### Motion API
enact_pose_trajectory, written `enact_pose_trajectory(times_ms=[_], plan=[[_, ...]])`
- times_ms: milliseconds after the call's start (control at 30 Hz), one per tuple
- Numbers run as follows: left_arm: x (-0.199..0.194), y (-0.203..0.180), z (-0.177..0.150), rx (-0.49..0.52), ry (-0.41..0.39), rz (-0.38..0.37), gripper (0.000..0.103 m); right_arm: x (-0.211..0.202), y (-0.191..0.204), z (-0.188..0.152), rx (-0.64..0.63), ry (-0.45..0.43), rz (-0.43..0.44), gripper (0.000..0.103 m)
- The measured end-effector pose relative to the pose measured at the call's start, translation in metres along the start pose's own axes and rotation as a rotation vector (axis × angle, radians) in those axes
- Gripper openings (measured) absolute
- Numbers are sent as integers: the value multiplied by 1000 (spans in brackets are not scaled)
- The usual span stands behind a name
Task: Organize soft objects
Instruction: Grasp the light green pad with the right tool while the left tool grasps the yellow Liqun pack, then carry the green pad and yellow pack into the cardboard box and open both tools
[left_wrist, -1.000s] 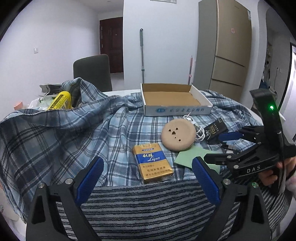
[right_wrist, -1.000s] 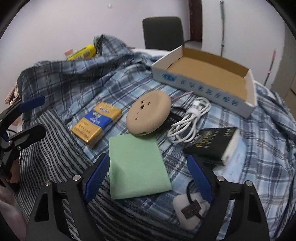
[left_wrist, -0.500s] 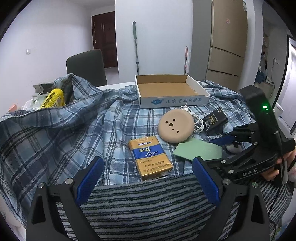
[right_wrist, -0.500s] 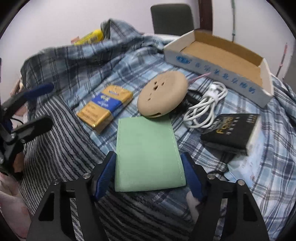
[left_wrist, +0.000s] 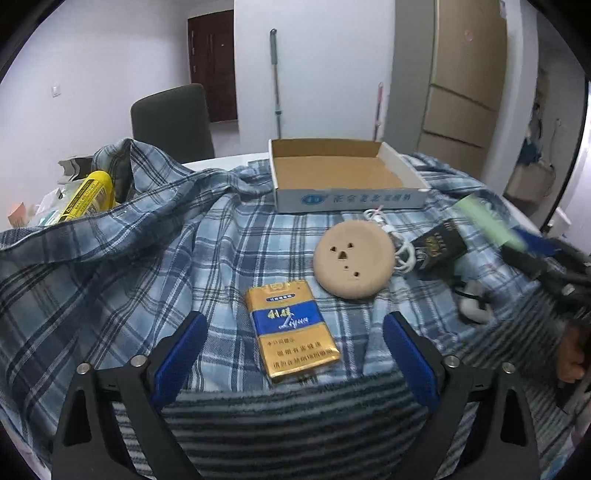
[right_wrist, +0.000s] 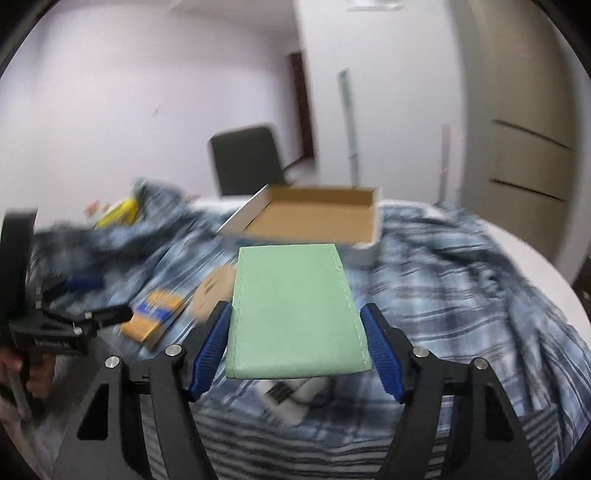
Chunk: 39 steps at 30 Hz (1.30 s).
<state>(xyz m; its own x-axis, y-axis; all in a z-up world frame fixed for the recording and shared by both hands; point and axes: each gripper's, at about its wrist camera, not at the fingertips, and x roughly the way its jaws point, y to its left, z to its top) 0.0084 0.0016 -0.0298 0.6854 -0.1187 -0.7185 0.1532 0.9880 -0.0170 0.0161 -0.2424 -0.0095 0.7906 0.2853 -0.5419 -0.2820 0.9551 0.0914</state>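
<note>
1. Right gripper (right_wrist: 295, 347), lower centre of right wrist view: blue fingers (right_wrist: 210, 350) pressed to both long edges of green pouch (right_wrist: 295, 310), holding it flat and lifted clear of plaid cloth (right_wrist: 443, 280); background motion-blurred.
2. Same pouch in left wrist view: blurred green streak (left_wrist: 487, 221) at right edge, above cloth, at tip of right gripper (left_wrist: 532, 247).
3. Left gripper (left_wrist: 291, 354), bottom of left wrist view: fingers (left_wrist: 181, 350) spread wide, gripping nothing, hovering over striped fabric (left_wrist: 295, 424) and lower end of gold-and-blue pack (left_wrist: 291, 325).
4. Cardboard box (left_wrist: 343, 177), upper centre: open-topped, nothing visible inside, sitting on plaid cloth (left_wrist: 147, 258).
5. Tan round disc (left_wrist: 352, 256), centre right: between box and pack, touching white cable (left_wrist: 399, 243).
6. Black packet (left_wrist: 439, 247), right of disc, beside cable; small white object (left_wrist: 472, 310) lower right, blurred.
7. Yellow tube (left_wrist: 88, 195), left edge, behind raised cloth fold.
8. Dark chair (left_wrist: 173, 122), upper left, behind table.
</note>
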Motion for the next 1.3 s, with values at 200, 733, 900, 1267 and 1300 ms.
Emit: enact_pose_trajectory(times_ms=[200,733,900,1267,1300], plan=[[16,1,8,23,30,38,92,-27,-2,4,0,-162,-117,70],[59,7,-3,-20,188,-21,71,-17,-3,-3,-11,-118,-142,70],[64,11,-4,-40,207,-47,60,-17,-1,-3,-22,-117,-141,70],[40,18,0,16,103,15,58,-17,0,-4,-21,-123,-142,70],[39,19,1,20,95,18,57,-18,-1,-4,-19,-124,-142,70]])
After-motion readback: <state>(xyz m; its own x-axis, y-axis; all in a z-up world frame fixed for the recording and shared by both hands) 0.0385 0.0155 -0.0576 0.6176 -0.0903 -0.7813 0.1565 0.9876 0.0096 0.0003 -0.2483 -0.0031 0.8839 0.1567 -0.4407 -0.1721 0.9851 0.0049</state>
